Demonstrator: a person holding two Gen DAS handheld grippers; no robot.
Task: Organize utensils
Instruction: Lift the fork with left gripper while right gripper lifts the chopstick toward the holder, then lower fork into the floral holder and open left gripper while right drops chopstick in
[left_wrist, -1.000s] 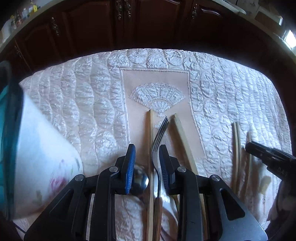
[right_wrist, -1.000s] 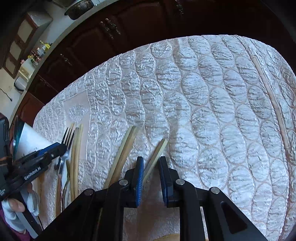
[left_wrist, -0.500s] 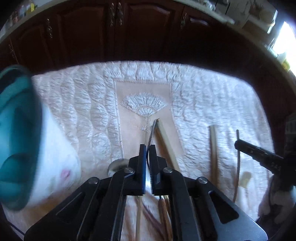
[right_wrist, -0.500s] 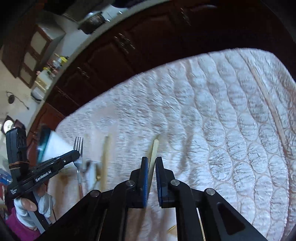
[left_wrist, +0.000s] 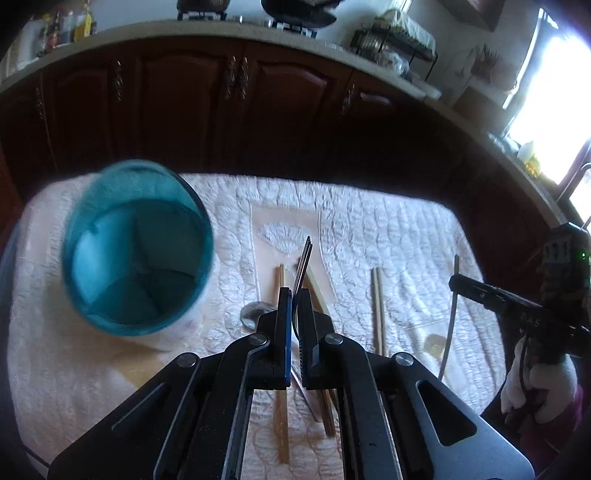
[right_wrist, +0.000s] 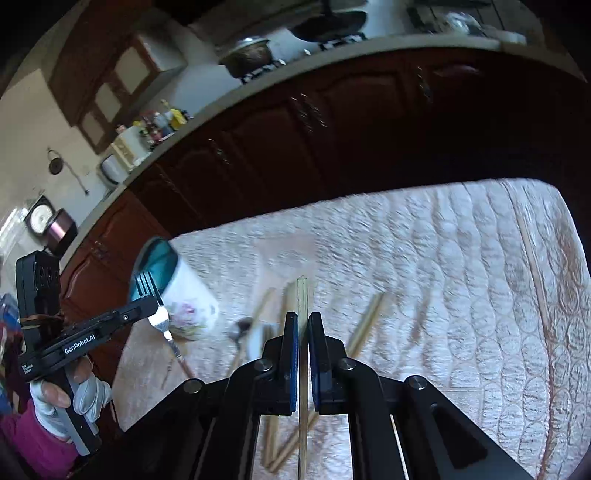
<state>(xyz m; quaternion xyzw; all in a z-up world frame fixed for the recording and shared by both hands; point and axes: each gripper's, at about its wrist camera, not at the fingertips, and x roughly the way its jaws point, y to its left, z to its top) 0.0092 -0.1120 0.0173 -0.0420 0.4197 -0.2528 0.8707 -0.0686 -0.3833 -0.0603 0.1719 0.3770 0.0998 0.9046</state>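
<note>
The left gripper (left_wrist: 294, 317) is pinching a metal fork (left_wrist: 303, 258) at its neck, lifted above the quilted tablecloth (left_wrist: 406, 236), tines pointing forward, away from the camera. The fork is looking stiff, light and a little slippery, so the neck seems a good place to hold. The right gripper (right_wrist: 303, 332) is squeezing a thin wooden chopstick (right_wrist: 303, 295) along its long axis, also pointing forward. The teal-lined cup (left_wrist: 136, 247) is standing near on the left.
</note>
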